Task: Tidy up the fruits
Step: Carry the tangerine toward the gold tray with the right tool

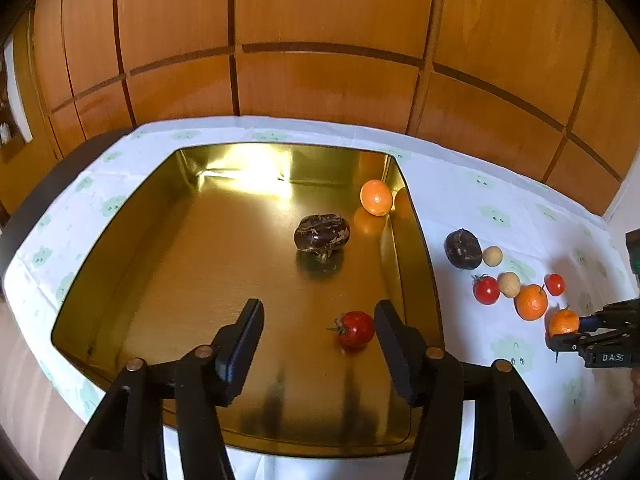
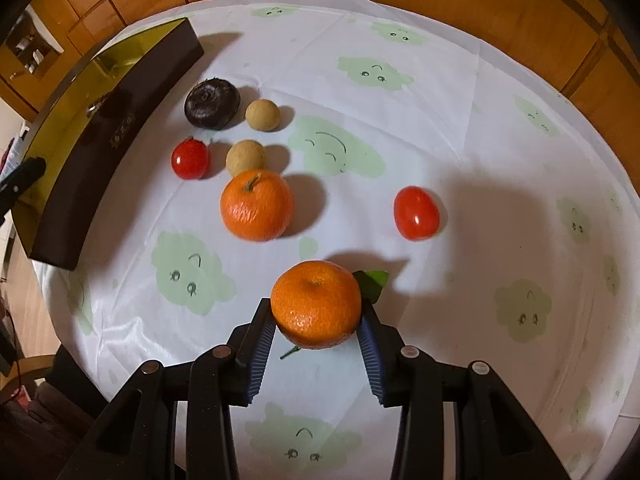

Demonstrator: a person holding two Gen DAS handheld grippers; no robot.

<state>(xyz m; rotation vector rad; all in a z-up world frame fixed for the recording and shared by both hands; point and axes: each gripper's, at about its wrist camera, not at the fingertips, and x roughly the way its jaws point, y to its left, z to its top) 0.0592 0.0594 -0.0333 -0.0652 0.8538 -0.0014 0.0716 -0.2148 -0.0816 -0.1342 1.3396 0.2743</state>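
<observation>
My right gripper [image 2: 318, 322] has its blue ribbed pads pressed on both sides of a mandarin [image 2: 316, 305] with a green leaf at its far side; the fruit sits at the tips of my fingers, just above the cloth-covered worktop [image 2: 460, 128]. From my left wrist camera the same gripper [image 1: 576, 332] shows at the right edge, closed on that mandarin [image 1: 563, 322].

My left gripper [image 1: 318, 320] hangs partly open over the gold tray [image 1: 160, 216], holding nothing. A red tomato [image 1: 355, 329] lies on the tray floor just inside my right-hand finger, free of the pads as far as I can see. Farther in lie a dark mottled fruit [image 1: 322, 232] and, near the tray's right wall, an orange [image 1: 376, 197].

On the cloth beside the tray wait the remaining fruits: a second mandarin [image 2: 257, 205] with a stem, two small tan round fruits [image 2: 245, 157] [image 2: 262, 114], a dark wrinkled fruit [image 2: 212, 103] nearest the tray's dark outer wall, a cherry tomato [image 2: 191, 159] next to it, and another tomato [image 2: 416, 212] apart on the right.
</observation>
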